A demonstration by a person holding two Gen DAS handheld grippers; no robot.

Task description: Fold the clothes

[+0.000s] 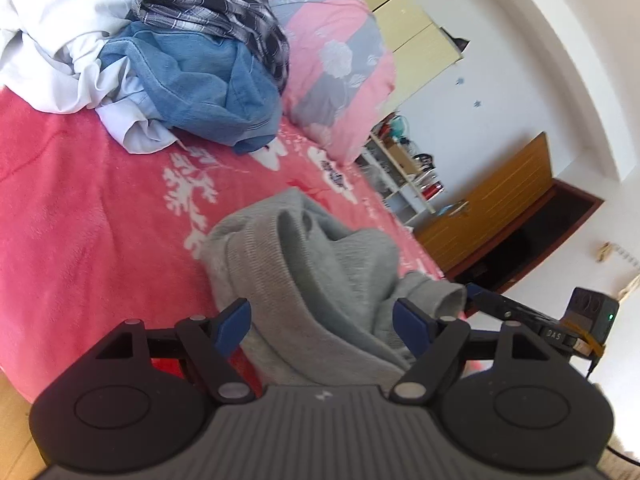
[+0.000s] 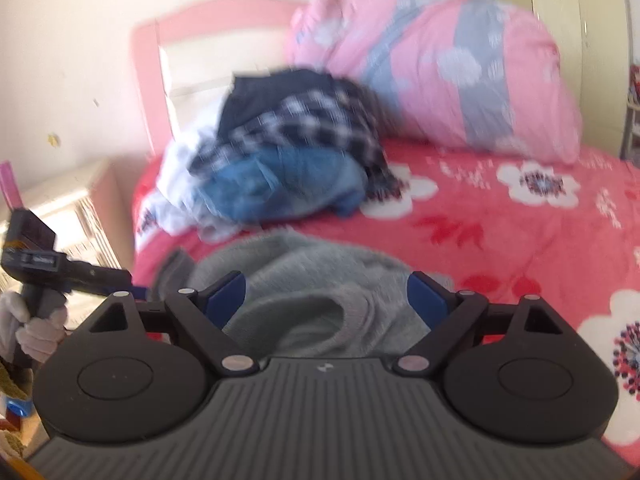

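Left gripper (image 1: 322,322): jaws wide apart, grey sweater (image 1: 320,280) lying between them, pads not pressing it. Right gripper (image 2: 326,298): jaws likewise spread, same sweater below, nothing clamped. Sweater crumpled on red floral bed cover (image 1: 80,200) at near edge; long axis unclear. Behind it, pile of unfolded clothes (image 1: 180,60): white, denim, plaid. Pink quilt (image 2: 440,72) beyond.

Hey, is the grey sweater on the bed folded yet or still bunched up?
Still bunched up. The grey sweater lies in a rumpled heap on the red blanket, its ribbed hem curled over and cloth lumped in loose folds.
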